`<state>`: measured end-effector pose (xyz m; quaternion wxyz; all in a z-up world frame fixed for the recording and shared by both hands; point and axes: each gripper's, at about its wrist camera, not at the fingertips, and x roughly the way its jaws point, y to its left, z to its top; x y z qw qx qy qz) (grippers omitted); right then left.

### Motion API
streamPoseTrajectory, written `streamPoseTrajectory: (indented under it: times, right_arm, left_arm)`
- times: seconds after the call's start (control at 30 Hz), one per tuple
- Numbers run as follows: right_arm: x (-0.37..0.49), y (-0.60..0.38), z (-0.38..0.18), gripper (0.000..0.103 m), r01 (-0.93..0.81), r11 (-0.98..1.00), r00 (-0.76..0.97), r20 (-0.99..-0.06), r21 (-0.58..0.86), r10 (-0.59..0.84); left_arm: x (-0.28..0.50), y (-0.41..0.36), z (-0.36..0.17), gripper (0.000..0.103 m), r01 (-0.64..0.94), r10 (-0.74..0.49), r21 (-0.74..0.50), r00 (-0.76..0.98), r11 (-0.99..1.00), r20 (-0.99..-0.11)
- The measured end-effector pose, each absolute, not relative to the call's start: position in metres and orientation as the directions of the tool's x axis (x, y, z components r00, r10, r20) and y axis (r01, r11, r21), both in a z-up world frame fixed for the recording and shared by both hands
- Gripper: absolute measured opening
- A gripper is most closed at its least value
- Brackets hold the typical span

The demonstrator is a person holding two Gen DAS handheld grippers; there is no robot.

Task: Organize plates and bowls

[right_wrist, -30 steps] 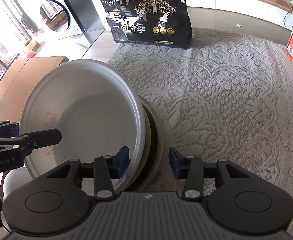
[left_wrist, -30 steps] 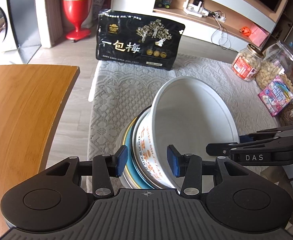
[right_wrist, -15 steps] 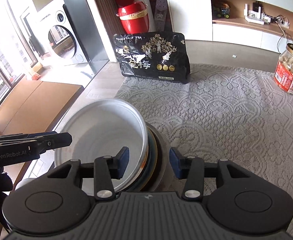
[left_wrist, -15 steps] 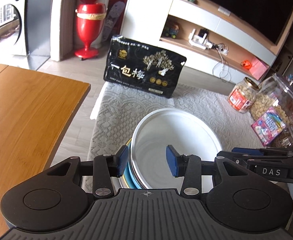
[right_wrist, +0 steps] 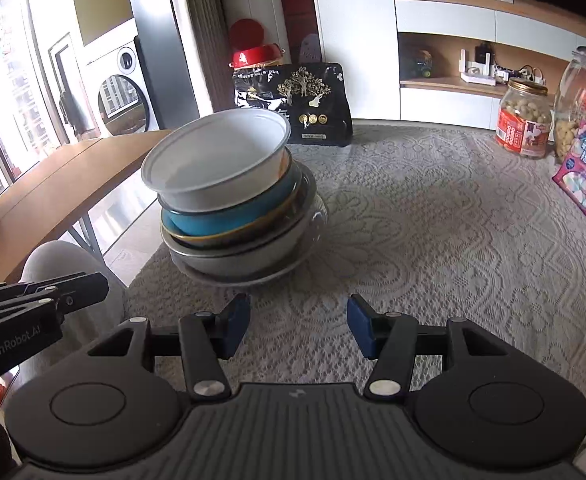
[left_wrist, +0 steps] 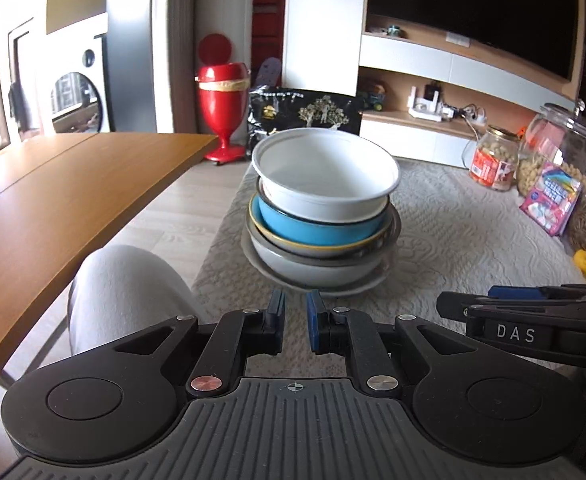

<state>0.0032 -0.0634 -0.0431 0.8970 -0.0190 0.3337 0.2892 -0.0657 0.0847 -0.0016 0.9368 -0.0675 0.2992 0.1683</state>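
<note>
A stack of dishes stands on the lace-covered table (left_wrist: 453,240): a white bowl (left_wrist: 325,176) on top, a blue bowl (left_wrist: 317,228) with a yellow rim under it, then a grey bowl (left_wrist: 317,266) on a grey plate (left_wrist: 333,289). The stack also shows in the right wrist view, with the white bowl (right_wrist: 217,156) tilted slightly. My left gripper (left_wrist: 295,312) sits just in front of the stack, its jaws nearly closed and empty. My right gripper (right_wrist: 297,320) is open and empty, in front of and right of the stack.
A black snack bag (left_wrist: 305,114) stands behind the stack. Jars (left_wrist: 493,158) and a pink packet (left_wrist: 553,198) sit at the table's right. A wooden table (left_wrist: 53,200) lies to the left, and a person's knee (left_wrist: 121,288) is at the near left.
Both grippers have pulled back and dropped low, away from the stack. The white bowl, tilted a second ago, now rests on top of the stack. The left jaws have narrowed.
</note>
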Motion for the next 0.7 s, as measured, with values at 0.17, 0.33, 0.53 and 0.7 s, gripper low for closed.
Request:
streamPoseTrajectory:
  times: [0.17,0.33,0.53,0.7]
  right_arm:
    - [-0.016,-0.063,-0.037,0.054,-0.572,0.811,0.615,-0.591,0.122,0.523]
    - [-0.019,-0.063,-0.039,0.054,-0.582,0.803,0.595,-0.608,0.127,0.527]
    - [-0.022,-0.067,-0.042,0.054,-0.583,0.8,0.583,-0.613,0.141,0.533]
    - [-0.028,-0.066,-0.041,0.054,-0.595,0.793,0.585,-0.607,0.129,0.538]
  left_arm:
    - [-0.071,0.072,-0.008,0.015,-0.253,0.148,-0.094,0.787,0.963,-0.599]
    - [-0.073,0.071,-0.01,0.015,-0.279,0.165,-0.094,0.771,0.956,-0.615]
    - [-0.075,0.073,-0.013,0.015,-0.292,0.166,-0.104,0.762,0.951,-0.625]
    - [-0.076,0.073,-0.013,0.015,-0.293,0.165,-0.105,0.761,0.95,-0.628]
